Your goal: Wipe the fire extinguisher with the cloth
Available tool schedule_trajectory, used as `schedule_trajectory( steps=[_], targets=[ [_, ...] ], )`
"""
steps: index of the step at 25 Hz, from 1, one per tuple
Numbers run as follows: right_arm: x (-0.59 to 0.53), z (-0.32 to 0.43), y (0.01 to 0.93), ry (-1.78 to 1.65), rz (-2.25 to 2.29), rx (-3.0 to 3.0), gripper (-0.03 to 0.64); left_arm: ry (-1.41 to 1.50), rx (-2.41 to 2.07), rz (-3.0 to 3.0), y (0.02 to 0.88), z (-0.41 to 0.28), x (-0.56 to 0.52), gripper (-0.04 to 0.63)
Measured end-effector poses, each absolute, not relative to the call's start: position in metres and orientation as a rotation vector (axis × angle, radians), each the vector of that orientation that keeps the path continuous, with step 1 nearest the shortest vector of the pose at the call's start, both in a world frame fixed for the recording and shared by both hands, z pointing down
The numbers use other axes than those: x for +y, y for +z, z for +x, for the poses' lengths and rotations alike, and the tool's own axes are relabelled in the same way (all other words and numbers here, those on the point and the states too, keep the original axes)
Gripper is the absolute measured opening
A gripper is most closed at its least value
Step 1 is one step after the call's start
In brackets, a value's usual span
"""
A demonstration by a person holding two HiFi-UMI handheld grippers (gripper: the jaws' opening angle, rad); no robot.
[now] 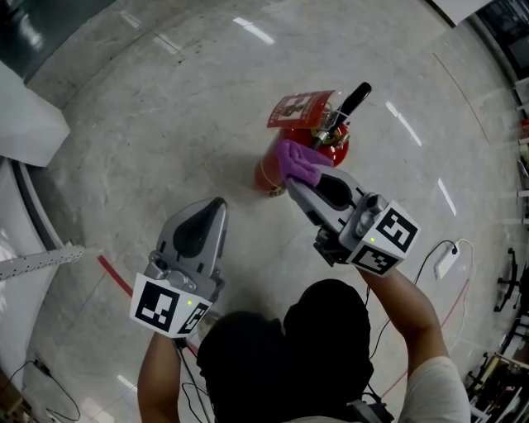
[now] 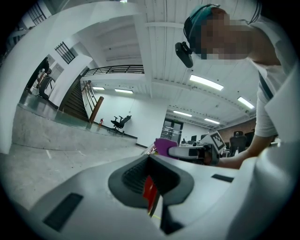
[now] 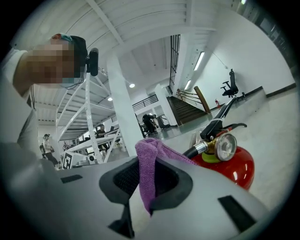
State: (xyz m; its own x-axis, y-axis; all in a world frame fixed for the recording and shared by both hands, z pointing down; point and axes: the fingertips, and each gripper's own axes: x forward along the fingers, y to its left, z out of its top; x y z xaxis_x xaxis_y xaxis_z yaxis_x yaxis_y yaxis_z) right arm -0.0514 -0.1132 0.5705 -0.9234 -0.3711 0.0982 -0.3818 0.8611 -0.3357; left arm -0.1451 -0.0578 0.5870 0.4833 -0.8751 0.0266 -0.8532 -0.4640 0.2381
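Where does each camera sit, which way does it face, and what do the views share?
Head view: on the person's head, facing steeply down; shows both forearms, left hand-held gripper, right hand-held gripper.
Left gripper view: rides the left one, facing level along shut jaws; person's torso at right.
Right gripper view: rides the right one, facing along jaws shut on the cloth, fire extinguisher at right; person's shoulder at left.
Shared: all three show the cloth.

Grey, wedge-shaped left gripper and right gripper, each with dark ribbed jaws and a white cube of black square markers with a green light. White short sleeve. Teal band, black camera on head.
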Motion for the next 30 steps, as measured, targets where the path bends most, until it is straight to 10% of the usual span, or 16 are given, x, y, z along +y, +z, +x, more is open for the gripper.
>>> schedule_trajectory(
  steps=[30],
  targets=[
    [-0.089, -0.041, 0.751, 0.457, 0.443, -3.006, 0.06, -0.019, -1.431, 2.443, 0.662, -0.141, -0.042, 0.006]
  ],
)
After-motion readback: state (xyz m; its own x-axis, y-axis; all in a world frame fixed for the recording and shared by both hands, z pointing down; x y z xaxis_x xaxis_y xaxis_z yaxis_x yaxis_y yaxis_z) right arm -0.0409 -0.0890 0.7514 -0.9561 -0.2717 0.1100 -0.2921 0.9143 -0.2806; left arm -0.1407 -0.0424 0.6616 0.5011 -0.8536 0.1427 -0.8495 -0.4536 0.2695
